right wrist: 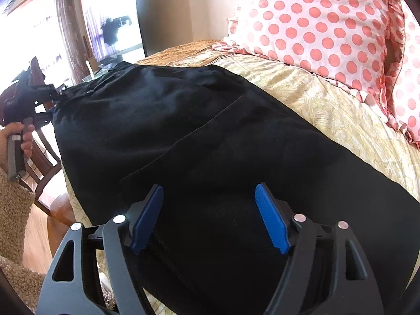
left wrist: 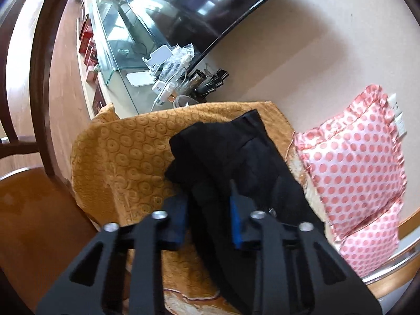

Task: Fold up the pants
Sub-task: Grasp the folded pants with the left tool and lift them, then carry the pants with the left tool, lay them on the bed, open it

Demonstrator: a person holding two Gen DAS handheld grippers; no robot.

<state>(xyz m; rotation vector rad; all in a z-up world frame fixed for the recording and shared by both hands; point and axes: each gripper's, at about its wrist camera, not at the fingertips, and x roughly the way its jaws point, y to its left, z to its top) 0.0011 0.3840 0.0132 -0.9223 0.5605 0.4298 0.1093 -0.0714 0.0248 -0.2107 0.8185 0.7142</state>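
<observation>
Two close wrist views along tongs, both over black pants (left wrist: pixel 236 157) on bed.

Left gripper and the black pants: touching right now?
Touching. In the left wrist view, the left gripper has a band of the black pants running between its fingers, fabric against the blue pads.

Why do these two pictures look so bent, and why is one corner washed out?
Both views come through fisheye lenses, so straight edges bow. In the right wrist view the window is blown out white, while the black pants lose detail. The left wrist view shows glare on the glass cabinet.
</observation>
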